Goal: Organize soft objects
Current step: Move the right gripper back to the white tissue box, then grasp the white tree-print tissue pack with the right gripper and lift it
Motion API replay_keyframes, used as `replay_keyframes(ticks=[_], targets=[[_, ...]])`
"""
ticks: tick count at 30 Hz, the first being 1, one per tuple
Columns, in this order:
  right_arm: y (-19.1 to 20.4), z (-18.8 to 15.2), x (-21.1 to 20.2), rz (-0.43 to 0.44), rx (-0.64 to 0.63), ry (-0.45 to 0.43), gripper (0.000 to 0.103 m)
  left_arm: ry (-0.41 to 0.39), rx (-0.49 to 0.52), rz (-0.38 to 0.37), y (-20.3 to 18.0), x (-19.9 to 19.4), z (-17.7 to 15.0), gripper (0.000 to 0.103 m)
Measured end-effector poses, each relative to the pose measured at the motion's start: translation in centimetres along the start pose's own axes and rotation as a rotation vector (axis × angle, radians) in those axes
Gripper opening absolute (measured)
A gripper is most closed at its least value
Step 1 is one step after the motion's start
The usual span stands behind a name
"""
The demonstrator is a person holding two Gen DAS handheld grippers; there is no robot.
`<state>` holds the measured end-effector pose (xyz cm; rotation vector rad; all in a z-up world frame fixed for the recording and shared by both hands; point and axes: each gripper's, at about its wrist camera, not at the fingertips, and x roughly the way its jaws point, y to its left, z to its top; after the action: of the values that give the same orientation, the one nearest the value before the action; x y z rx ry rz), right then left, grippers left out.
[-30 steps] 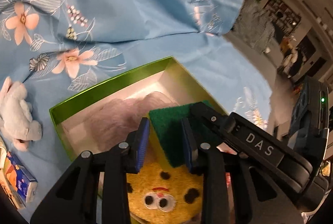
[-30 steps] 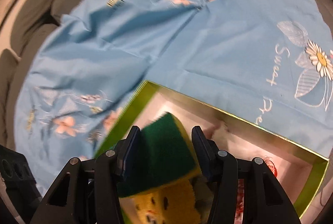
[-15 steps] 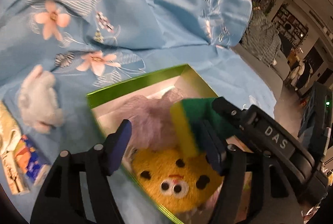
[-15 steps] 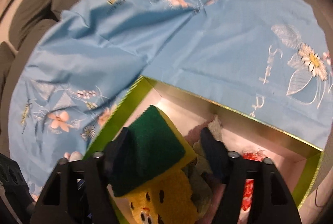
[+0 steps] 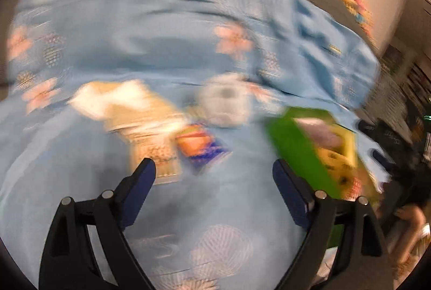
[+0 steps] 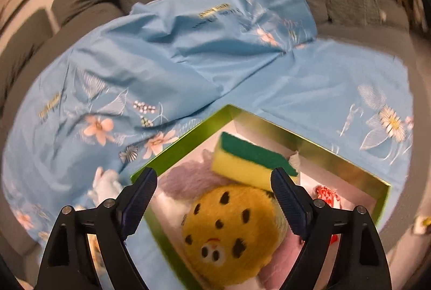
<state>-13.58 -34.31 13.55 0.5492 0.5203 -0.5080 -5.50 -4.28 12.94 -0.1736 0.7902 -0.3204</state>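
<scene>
Holding my right gripper [image 6: 212, 183] spread wide and empty above the green box [image 6: 309, 140], I see the sponge [image 6: 249, 160] lying inside against the yellow plush [image 6: 231, 233], while my left gripper [image 5: 214, 176], likewise agape, faces the blurred blue sheet [image 5: 161, 47].

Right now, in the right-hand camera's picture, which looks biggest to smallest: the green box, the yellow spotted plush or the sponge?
1. Green box, the largest; it holds both others.
2. Yellow spotted plush, though it sits nearest the camera, which exaggerates it.
3. Sponge, the smallest, lying farther back.
</scene>
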Motion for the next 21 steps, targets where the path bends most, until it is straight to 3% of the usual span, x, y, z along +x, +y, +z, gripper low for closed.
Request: replay_keyframes(ticks=[3,10,16,21], targets=[[4.1,-1.2,-1.4,-0.035,-0.125,-0.049,0.088,-0.011,-0.075,0.072,4.2,-1.1,-0.9,0.088],[14.1,-6.3,-2.5,0.108,-0.428,-0.013,0.087,0.031,-0.247,0.145,10.8,-0.5,-3.4,0.088],[20.7,-12.8,1.8,0.348,-0.588,0.268,0.087,0.059,-0.298,0.236,13.3,-0.3,-3.5,0.088],[23.9,-16.3,5.4,0.336,-0.672,0.388,0.087,0.028,-0.326,0.217,14.2,-1.4,-3.6,0.088]])
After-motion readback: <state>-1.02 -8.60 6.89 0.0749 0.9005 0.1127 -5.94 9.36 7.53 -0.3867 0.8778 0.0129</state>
